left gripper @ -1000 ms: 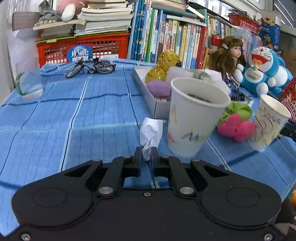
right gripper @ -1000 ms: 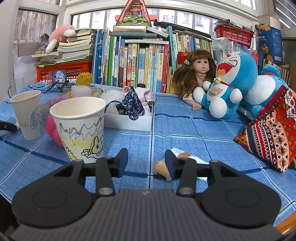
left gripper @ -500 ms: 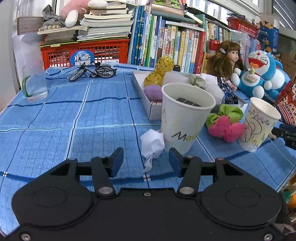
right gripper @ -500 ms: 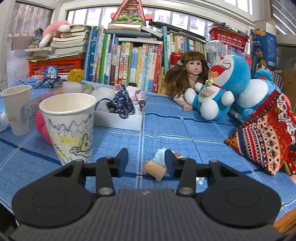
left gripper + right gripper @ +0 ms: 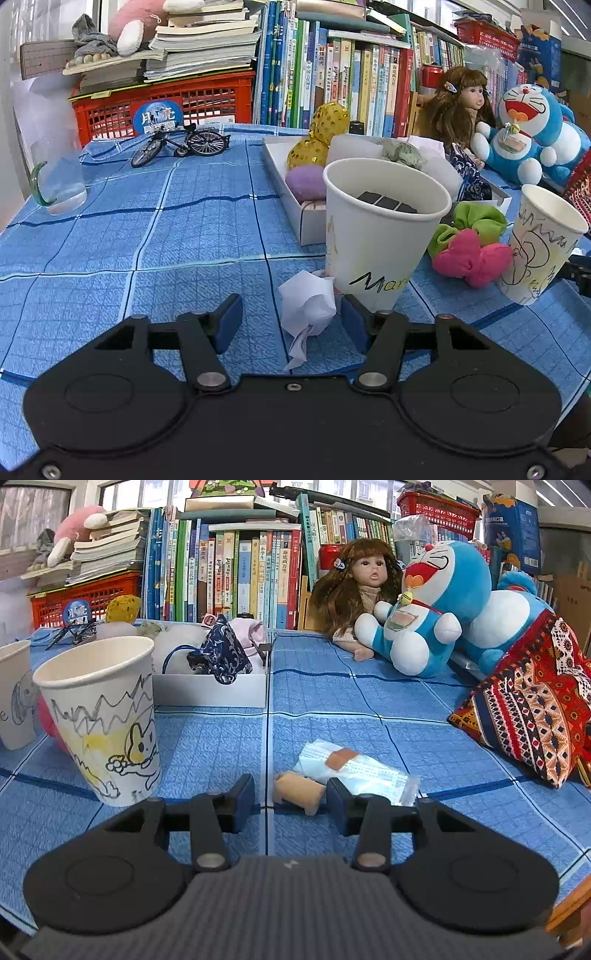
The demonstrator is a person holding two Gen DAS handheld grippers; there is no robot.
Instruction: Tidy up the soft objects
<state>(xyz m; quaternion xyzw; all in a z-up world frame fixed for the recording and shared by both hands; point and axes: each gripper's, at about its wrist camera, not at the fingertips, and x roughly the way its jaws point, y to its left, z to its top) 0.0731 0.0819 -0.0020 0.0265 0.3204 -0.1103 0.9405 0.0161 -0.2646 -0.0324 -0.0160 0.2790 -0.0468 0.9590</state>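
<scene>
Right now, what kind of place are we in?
Probably a home study or children's reading corner: a long row of books, plush toys and a doll behind a cloth-covered table.

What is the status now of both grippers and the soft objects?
Left gripper open, crumpled white tissue loose between fingers. Right gripper just opened, tan bandage roll between fingers, ungripped. White paper cup close beside tissue.
</scene>
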